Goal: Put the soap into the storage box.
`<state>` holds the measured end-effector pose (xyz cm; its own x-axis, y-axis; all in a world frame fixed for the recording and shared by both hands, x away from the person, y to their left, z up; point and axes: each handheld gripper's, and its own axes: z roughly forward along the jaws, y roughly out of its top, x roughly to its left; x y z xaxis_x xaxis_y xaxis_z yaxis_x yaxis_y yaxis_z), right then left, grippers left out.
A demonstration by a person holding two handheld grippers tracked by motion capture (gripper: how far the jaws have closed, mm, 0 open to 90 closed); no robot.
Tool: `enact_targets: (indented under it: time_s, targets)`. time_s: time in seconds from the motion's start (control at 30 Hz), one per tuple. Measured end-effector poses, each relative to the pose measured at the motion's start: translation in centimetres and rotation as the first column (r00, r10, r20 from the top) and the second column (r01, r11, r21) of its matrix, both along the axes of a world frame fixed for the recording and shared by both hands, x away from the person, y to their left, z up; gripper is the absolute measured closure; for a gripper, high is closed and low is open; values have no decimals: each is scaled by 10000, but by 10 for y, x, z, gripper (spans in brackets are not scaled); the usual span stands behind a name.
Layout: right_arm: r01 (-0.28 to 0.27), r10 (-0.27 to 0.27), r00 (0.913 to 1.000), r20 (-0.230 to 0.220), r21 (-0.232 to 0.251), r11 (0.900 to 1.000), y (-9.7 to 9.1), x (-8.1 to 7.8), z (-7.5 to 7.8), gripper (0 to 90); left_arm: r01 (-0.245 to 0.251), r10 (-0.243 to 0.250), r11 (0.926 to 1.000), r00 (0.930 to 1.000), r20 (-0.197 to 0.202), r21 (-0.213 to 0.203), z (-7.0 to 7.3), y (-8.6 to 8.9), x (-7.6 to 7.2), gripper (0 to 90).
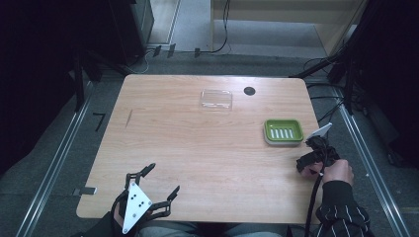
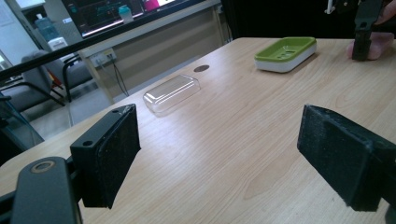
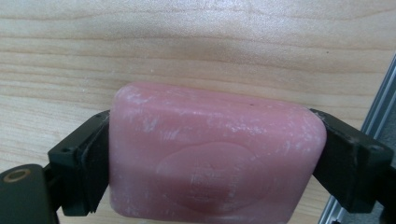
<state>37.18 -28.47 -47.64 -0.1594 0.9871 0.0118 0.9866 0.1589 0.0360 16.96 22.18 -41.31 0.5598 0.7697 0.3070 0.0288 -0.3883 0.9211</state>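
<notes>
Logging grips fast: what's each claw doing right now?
Left claw: open, holding nothing.
Right claw: closed on the pink soap bar.

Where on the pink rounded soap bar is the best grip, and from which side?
Across its two short ends, coming from above, as the right gripper does now: its pads press on both ends of the pink rounded soap bar. The bar lies flat on the wooden table, and those ends look flatter than its domed top.

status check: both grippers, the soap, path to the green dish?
Right gripper shut on pink soap bar at table's right edge. Left gripper open, idle, near edge. Green soap dish empty, path clear; clear lid far off.
</notes>
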Motion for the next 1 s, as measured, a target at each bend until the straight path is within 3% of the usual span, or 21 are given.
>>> enact_targets:
  time_s: [1.0]
  targets:
    - [-855,872,9951,459,-379,9956,12,-4,20,135,-29,29,10000,10000,-25,-10,0,0,0,136]
